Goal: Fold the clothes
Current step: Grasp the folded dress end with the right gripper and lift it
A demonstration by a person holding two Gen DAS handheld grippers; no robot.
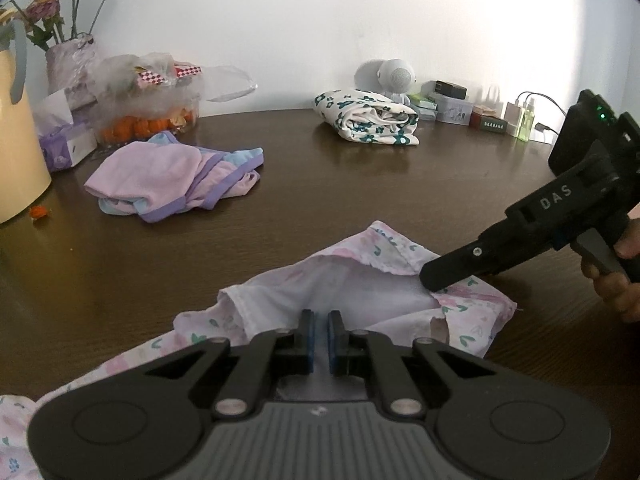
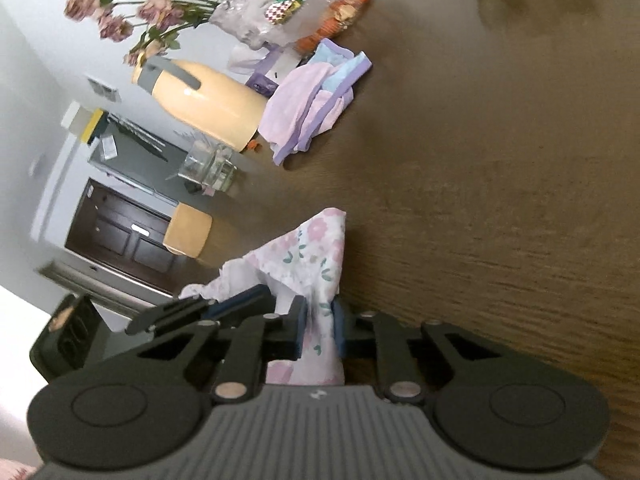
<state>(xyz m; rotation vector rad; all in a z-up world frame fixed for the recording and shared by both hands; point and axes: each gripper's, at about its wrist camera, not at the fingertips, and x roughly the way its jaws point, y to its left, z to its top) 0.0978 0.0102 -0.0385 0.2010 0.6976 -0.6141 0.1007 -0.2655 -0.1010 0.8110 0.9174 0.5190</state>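
Observation:
A white garment with pink flowers lies partly folded on the brown table. My left gripper is shut on its near edge. My right gripper is shut on another part of the same garment and holds it lifted; in the left wrist view it reaches in from the right onto the cloth. The right wrist view is rolled sideways.
A crumpled lilac and blue garment lies at the left. A folded white garment with teal flowers sits at the back. A cream jug, a vase of flowers, a bag of oranges and small boxes line the table's edge.

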